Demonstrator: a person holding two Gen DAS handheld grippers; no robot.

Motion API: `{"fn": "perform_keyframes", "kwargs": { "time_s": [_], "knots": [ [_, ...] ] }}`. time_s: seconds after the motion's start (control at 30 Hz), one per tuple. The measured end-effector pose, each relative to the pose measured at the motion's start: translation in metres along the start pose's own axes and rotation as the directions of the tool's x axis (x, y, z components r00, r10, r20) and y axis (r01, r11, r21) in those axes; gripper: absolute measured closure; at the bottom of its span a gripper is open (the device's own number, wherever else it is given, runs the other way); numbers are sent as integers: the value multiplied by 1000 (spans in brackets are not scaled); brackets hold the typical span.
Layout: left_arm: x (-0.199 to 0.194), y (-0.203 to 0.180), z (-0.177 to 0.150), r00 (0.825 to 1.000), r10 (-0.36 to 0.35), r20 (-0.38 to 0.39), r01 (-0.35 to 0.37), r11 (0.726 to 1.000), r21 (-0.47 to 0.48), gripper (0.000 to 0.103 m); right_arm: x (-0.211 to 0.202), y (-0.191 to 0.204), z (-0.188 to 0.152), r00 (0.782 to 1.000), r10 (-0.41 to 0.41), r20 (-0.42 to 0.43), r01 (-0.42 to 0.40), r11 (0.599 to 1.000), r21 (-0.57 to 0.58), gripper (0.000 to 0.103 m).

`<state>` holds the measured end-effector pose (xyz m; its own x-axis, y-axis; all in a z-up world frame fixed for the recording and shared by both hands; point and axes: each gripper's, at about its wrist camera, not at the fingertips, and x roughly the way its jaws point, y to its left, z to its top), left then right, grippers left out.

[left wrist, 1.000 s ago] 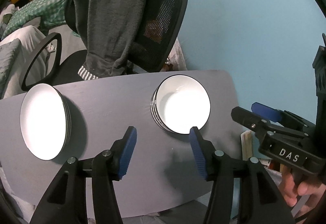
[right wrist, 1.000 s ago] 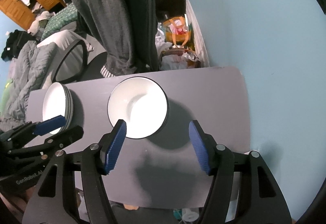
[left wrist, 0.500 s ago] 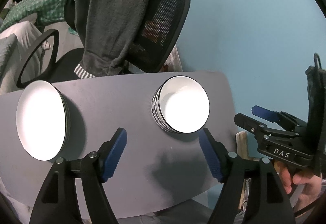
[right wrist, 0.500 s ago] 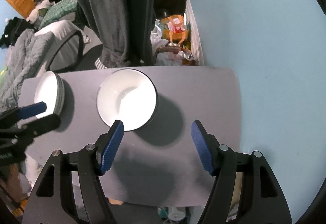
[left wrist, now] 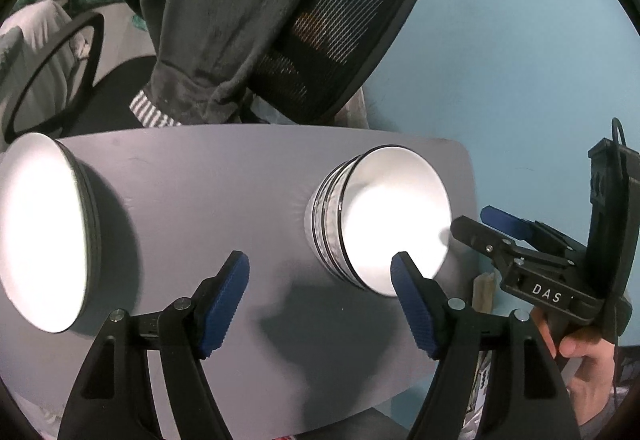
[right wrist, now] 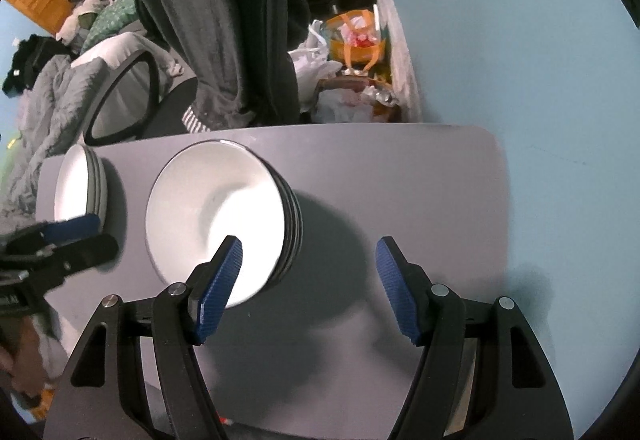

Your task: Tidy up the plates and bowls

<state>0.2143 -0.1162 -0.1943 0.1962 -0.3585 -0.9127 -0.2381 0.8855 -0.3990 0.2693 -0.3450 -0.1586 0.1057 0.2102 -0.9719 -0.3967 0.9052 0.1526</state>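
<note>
A stack of white bowls with dark rims (left wrist: 384,216) (right wrist: 224,212) stands right of centre on the grey table (left wrist: 208,176) (right wrist: 400,176). A stack of white plates (left wrist: 40,232) (right wrist: 80,184) stands at the table's left end. My left gripper (left wrist: 320,280) is open and empty above the table, its right finger level with the bowls' near rim. My right gripper (right wrist: 308,272) is open and empty, its left finger over the bowls' near rim. It also shows from the side in the left wrist view (left wrist: 480,224), right of the bowls.
A black mesh office chair (left wrist: 328,40) draped with a grey garment (left wrist: 224,16) stands behind the table. A light blue wall (left wrist: 520,60) runs along the right. Bags and clutter (right wrist: 352,72) lie on the floor behind the table.
Both grippers have moved forward and lower toward the table, so the bowls and plates look larger. Both stay open. The bowls and plates have not moved.
</note>
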Motion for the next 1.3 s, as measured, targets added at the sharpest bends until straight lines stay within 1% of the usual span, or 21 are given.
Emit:
{"fn": "perform_keyframes", "kwargs": {
  "time_s": [0.2,0.43,0.53,0.63,0.67,0.7,0.73,0.77,0.8,0.87,0.93,0.97,1.03,1.07,1.13,1.2,1.27,1.3],
  "knots": [
    [25,-3,10,1000,-7,-17,7,1000,-2,28,27,-1,10,995,85,-53,-86,996,-4,35],
    [52,-4,21,999,0,-37,-1,1000,-26,28,53,-8,17,987,116,-112,-114,993,19,35],
    [61,-1,24,999,-4,-41,2,999,-47,28,58,-12,18,983,139,-117,-136,990,35,35],
    [67,0,26,999,-4,-50,0,998,-61,30,62,-15,20,983,140,-119,-136,990,45,36],
    [68,0,27,999,-3,-51,0,998,-64,33,63,-15,20,983,137,-120,-133,990,41,40],
    [69,0,28,999,1,-53,-4,998,-65,33,64,-15,21,983,136,-122,-132,991,37,42],
    [70,1,28,999,-1,-54,-3,998,-66,33,65,-15,22,983,136,-125,-133,991,33,46],
    [70,1,28,998,-3,-55,-1,998,-66,35,65,-14,22,982,139,-128,-137,990,29,48],
    [71,0,29,998,-3,-57,-1,998,-65,38,66,-14,23,981,144,-127,-142,990,28,49],
    [74,0,29,998,3,-67,-7,998,-59,43,67,-13,23,979,156,-133,-154,988,23,57],
    [77,-1,29,997,10,-78,-14,998,-55,46,67,-11,24,976,169,-138,-167,986,22,62],
    [79,0,28,996,11,-84,-15,999,-51,49,67,-10,24,975,171,-141,-170,985,20,65],
    [82,1,26,996,-10,-89,6,999,-52,50,67,-8,25,973,181,-145,-180,983,22,71],
    [82,2,26,996,-17,-88,12,998,-54,51,67,-7,25,970,192,-151,-190,981,25,72],
    [83,3,25,996,-29,-86,25,998,-55,54,67,-6,25,970,185,-157,-185,983,14,72],
    [82,2,26,995,-46,-86,41,998,-50,65,67,-5,25,970,183,-159,-184,983,7,72],
    [81,-1,26,995,-50,-86,47,998,-36,72,67,-4,26,971,176,-162,-178,984,5,72],
    [79,-5,25,997,-28,-78,26,1000,-15,72,67,-2,25,973,170,-158,-172,985,4,72]
  ]
}}
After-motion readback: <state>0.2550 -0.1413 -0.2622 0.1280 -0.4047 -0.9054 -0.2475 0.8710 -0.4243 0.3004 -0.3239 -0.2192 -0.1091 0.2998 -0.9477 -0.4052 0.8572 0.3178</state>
